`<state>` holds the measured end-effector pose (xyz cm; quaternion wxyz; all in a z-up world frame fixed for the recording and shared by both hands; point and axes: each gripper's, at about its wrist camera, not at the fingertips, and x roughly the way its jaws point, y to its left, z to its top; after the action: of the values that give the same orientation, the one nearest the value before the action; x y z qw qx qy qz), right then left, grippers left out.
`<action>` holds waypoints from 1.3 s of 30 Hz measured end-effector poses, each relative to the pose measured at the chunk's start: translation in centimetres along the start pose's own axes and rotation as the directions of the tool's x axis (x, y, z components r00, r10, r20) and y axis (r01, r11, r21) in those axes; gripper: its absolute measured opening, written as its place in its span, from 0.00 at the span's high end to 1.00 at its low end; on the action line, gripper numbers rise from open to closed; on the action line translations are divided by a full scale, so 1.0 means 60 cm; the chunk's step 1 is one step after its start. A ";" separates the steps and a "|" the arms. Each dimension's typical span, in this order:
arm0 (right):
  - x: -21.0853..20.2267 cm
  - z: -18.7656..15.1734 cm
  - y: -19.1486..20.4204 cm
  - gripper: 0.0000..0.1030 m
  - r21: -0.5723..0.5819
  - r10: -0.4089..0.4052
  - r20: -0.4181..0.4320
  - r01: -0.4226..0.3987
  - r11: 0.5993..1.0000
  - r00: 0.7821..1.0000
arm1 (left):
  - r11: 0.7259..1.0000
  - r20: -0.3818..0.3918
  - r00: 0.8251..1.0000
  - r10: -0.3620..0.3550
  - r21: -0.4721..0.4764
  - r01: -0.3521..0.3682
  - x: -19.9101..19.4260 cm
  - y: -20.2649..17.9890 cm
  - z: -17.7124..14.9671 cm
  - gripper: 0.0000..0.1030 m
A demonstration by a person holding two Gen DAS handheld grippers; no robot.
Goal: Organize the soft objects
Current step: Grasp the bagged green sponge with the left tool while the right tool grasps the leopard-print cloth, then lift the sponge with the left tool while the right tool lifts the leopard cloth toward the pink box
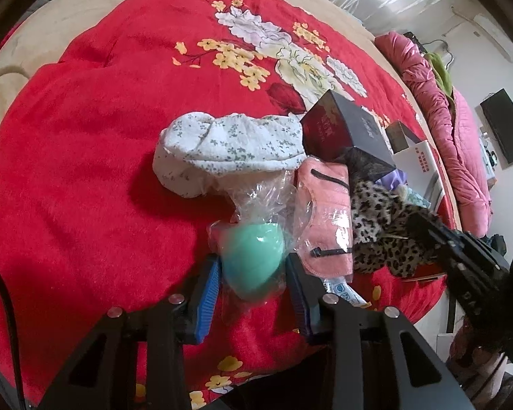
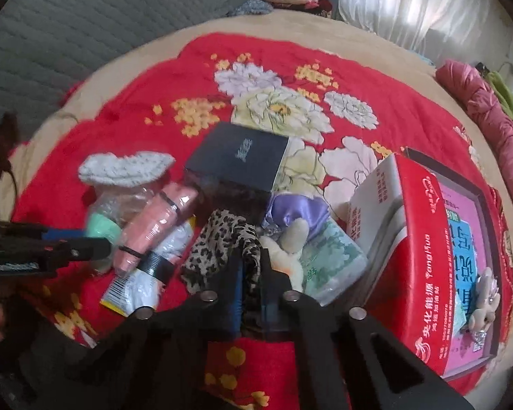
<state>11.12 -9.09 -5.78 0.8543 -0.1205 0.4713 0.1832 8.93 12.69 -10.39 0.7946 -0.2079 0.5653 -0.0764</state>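
Note:
A teal soft ball (image 1: pixel 251 256) inside a clear plastic bag lies on the red floral blanket (image 1: pixel 85 153). My left gripper (image 1: pixel 253 268) has its blue pads against both sides of the ball. A leopard-print cloth (image 2: pixel 219 239) lies in the heap to the right, and my right gripper (image 2: pixel 251 259) is shut on a fold of it; the left wrist view shows that gripper (image 1: pixel 424 225) over the same cloth. Beside the ball lie a bagged pink cloth (image 1: pixel 325 212) and a rolled white floral cloth (image 1: pixel 222 147).
A black box (image 1: pixel 345 130) leans on the heap. A purple satin piece (image 2: pixel 297 212), a cream plush toy (image 2: pixel 290 249) and a green tissue pack (image 2: pixel 335 256) lie near my right gripper. A red carton (image 2: pixel 424 256) stands right. Pink quilts (image 1: pixel 437 109) edge the bed.

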 end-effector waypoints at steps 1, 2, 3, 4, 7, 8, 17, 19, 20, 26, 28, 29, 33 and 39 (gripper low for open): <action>-0.013 0.002 -0.007 0.94 0.019 -0.001 0.025 0.001 1.000 1.000 | 1.000 0.006 1.000 -0.005 0.001 0.005 -0.004 -0.001 0.000 0.63; -0.020 0.003 -0.010 0.94 0.028 0.003 0.039 -0.004 1.000 0.999 | 1.000 0.011 1.000 -0.007 0.005 0.007 -0.008 -0.003 -0.001 0.63; -0.032 0.006 -0.016 0.94 0.041 0.007 0.060 -0.010 0.999 0.998 | 1.000 0.018 1.000 -0.007 0.011 0.006 -0.014 -0.007 -0.001 0.63; -0.045 0.008 -0.023 0.94 0.053 0.015 0.080 -0.019 0.998 0.997 | 1.000 0.030 1.000 -0.006 0.021 0.005 -0.023 -0.012 -0.002 0.63; -0.075 0.015 -0.032 0.94 0.069 0.011 0.119 -0.019 0.997 0.993 | 0.999 0.060 0.998 -0.015 0.038 0.013 -0.049 -0.026 -0.003 0.63; -0.082 0.017 -0.035 0.94 0.074 0.013 0.129 -0.023 0.997 0.992 | 0.999 0.073 0.997 -0.021 0.044 0.017 -0.058 -0.031 -0.002 0.63; -0.139 0.023 -0.064 0.94 0.146 0.011 0.215 -0.043 0.988 0.977 | 0.997 0.136 0.991 -0.005 0.076 -0.005 -0.111 -0.063 -0.001 0.63; -0.148 0.023 -0.072 0.94 0.162 0.007 0.228 -0.045 0.986 0.974 | 0.996 0.148 0.989 -0.007 0.090 -0.006 -0.122 -0.072 0.001 0.63; -0.154 0.022 -0.075 0.94 0.169 0.004 0.234 -0.045 0.985 0.972 | 0.995 0.154 0.988 -0.006 0.095 -0.009 -0.128 -0.077 0.001 0.63; -0.201 0.015 -0.103 0.94 0.217 -0.019 0.293 -0.047 0.975 0.956 | 0.990 0.178 0.984 -0.018 0.142 -0.008 -0.155 -0.123 0.004 0.63; -0.218 0.011 -0.116 0.94 0.236 -0.030 0.310 -0.046 0.971 0.950 | 0.986 0.182 0.983 -0.022 0.165 -0.009 -0.158 -0.145 0.004 0.63; -0.226 0.009 -0.123 0.94 0.247 -0.037 0.319 -0.045 0.968 0.947 | 0.985 0.183 0.983 -0.023 0.174 -0.009 -0.159 -0.155 0.006 0.63; -0.255 -0.003 -0.151 0.94 0.287 -0.058 0.346 -0.047 0.957 0.936 | 0.977 0.192 0.980 -0.042 0.214 -0.001 -0.166 -0.201 0.009 0.63; -0.301 -0.027 -0.192 0.94 0.339 -0.114 0.377 -0.022 0.941 0.919 | 0.958 0.194 0.979 -0.069 0.288 0.011 -0.168 -0.284 0.014 0.63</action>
<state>6.01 -23.72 9.10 0.9430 0.0549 0.3128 0.0999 8.13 1.09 5.65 0.8678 -0.1093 0.4603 -0.1516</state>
